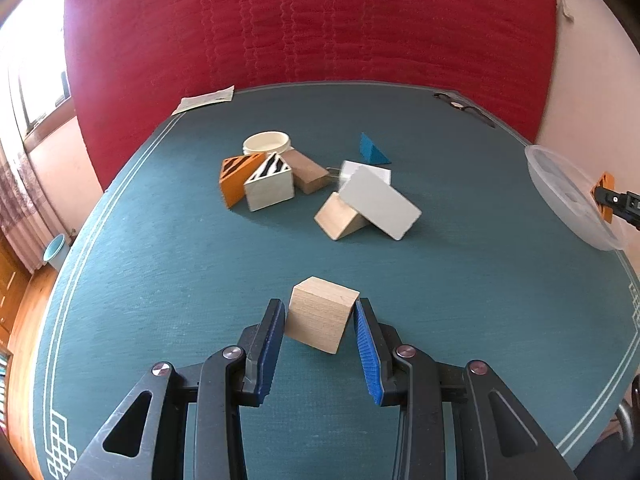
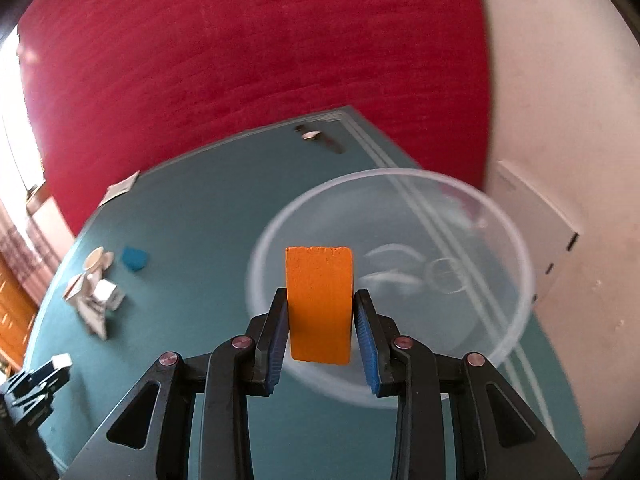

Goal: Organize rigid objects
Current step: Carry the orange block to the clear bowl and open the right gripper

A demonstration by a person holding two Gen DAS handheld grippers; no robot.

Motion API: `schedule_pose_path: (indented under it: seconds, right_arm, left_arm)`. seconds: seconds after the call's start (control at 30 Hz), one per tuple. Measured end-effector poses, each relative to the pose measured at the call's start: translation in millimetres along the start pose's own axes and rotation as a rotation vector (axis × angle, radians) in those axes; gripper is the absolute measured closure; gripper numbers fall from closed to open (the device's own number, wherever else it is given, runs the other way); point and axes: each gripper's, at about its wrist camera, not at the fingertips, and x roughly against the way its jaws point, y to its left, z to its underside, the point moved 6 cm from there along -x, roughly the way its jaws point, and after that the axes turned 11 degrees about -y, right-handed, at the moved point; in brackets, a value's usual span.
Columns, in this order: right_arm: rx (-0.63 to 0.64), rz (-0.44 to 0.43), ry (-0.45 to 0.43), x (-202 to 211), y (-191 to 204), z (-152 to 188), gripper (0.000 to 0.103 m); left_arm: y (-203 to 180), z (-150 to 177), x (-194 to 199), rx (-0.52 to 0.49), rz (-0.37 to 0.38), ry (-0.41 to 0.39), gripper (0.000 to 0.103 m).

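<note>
Over the clear bowl (image 2: 390, 280), an orange block (image 2: 320, 304) is being gripped by the right gripper (image 2: 321, 314) fingers. A wooden cube (image 1: 322, 314) is being clamped by the left gripper (image 1: 320, 322) above the green surface (image 1: 160, 280).

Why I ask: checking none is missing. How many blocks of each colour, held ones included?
Plain wood: 2
Striped: 2
Orange: 1
Brown: 1
White: 1
Grey: 1
Blue: 1
Total: 9

pile (image 1: 304, 176): mid-table (image 1: 160, 280) | bowl (image 1: 568, 196): right edge | cube (image 1: 322, 314): nearest, before pile
</note>
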Motion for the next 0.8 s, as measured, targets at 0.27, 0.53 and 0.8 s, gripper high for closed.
schedule_pose_path:
  seconds: [0.27,0.53,0.8]
  right_arm:
    - [-0.005,0.089,-0.001,-22,-39,1,0.070]
    - [0.046,0.093,0.044,-32,-58,14,0.070]
    - [0.106,0.089,0.091,-27,-59,22,0.070]
  left_arm:
    - [-17,-5,-3,-0.016,0.020,0.001,0.065]
    - [-34,-14,-3,-0.031,0.043,-0.015,0.065]
    - [-55,-29,1,-0.048,0.074,-0.043,0.069]
